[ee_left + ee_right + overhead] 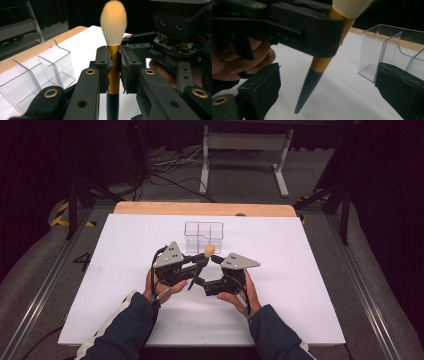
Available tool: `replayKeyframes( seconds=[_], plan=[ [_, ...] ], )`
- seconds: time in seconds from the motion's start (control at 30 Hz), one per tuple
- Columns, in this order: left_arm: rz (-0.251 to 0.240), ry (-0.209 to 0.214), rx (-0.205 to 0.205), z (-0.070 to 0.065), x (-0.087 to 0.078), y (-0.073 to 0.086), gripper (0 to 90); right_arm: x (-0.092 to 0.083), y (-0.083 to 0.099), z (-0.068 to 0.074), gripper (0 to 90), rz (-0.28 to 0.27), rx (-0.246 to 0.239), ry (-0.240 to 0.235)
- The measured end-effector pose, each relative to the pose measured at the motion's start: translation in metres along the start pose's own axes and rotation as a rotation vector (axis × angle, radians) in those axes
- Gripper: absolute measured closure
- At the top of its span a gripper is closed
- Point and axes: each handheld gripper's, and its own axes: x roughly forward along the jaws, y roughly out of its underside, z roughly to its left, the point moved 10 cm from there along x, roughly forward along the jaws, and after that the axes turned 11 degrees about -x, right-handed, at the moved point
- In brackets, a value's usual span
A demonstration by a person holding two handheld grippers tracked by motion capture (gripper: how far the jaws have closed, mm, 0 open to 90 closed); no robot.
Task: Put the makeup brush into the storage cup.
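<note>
A makeup brush [210, 250] with a cream bristle head, gold ferrule and dark tapered handle stands tilted above the white table top, head up. My left gripper [200, 260] is shut on its gold ferrule [113, 67], the bristles [113, 23] rising above the pads. My right gripper [206, 270] is open beside it. In the right gripper view its two pads [260, 87] stand wide apart on either side of the dark handle [310, 86], apart from it. The handle's tip hangs just above the table.
A clear plastic organiser [203, 236] with several compartments stands just behind the grippers, also visible in both gripper views [37, 72] [387, 50]. The white board [115, 280] covers a wooden table. Metal stands and cables lie on the floor beyond.
</note>
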Motion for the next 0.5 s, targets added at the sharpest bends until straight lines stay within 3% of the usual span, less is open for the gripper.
replayKeyframes(
  seconds=[0.23,0.27,0.37,0.43,0.5],
  plan=[
    [0.004,0.008,-0.005,-0.0022,0.0026,0.0027,77.7,0.0047,-0.0001,-0.0017,12.7,-0.002,0.021,0.005],
    [0.003,0.003,0.001,-0.0012,0.0025,0.0027,77.7,0.0047,0.0003,-0.0023,19.4,-0.002,0.023,0.009],
    [0.000,0.000,-0.003,-0.0008,0.0028,0.0031,77.7,0.0035,0.0000,-0.0034,26.4,-0.006,0.030,0.012],
    [0.000,0.004,-0.013,-0.0008,0.0029,0.0035,77.7,0.0018,0.0002,-0.0051,41.9,-0.016,0.048,0.004],
    [-0.002,0.000,-0.012,-0.0003,0.0032,0.0039,77.7,0.0016,0.0003,-0.0047,44.7,-0.018,0.052,-0.005]
  ],
)
